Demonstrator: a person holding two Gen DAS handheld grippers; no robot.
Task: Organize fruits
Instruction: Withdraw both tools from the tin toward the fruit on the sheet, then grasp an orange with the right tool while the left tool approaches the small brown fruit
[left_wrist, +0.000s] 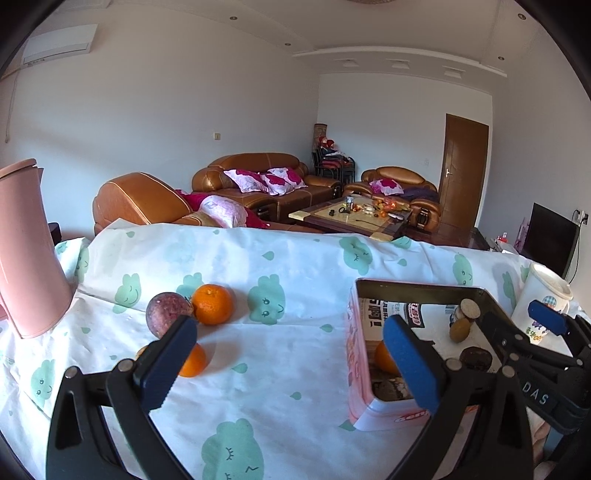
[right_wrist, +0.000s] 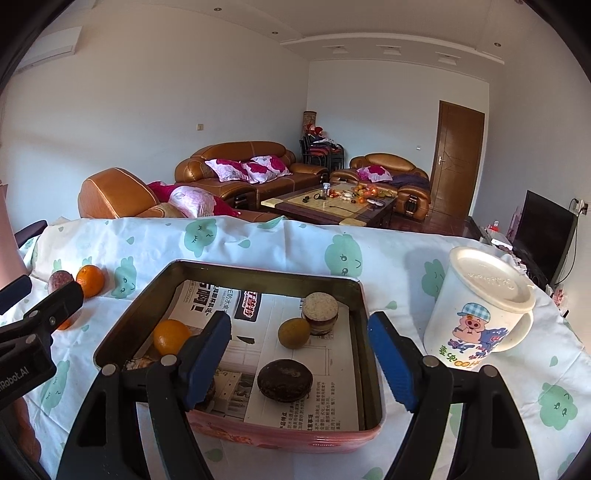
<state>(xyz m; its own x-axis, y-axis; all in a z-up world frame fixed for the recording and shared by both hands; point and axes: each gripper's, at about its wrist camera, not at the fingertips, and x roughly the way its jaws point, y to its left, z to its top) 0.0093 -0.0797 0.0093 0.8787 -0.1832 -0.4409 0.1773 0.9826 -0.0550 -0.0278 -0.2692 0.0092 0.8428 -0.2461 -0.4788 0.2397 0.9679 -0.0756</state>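
Observation:
My left gripper (left_wrist: 291, 363) stands open over the cloth, with nothing between its blue pads. Just beyond its left finger lie a purple passion fruit (left_wrist: 168, 314), an orange (left_wrist: 212, 304) and a second orange (left_wrist: 192, 360) that the finger half hides. My right gripper (right_wrist: 301, 363) is open above the pink tin (right_wrist: 266, 271), its jaws empty. Inside the tin, on newspaper, are an orange (right_wrist: 170, 336), a greenish-brown fruit (right_wrist: 293, 332), a dark round cake (right_wrist: 284, 380) and a stacked biscuit (right_wrist: 320, 312).
A white lidded mug (right_wrist: 484, 314) with a cartoon pig stands right of the tin. A tall pink jug (left_wrist: 26, 251) stands at the far left. The table carries a white cloth (left_wrist: 280, 258) with green clouds. Sofas and a coffee table lie beyond its far edge.

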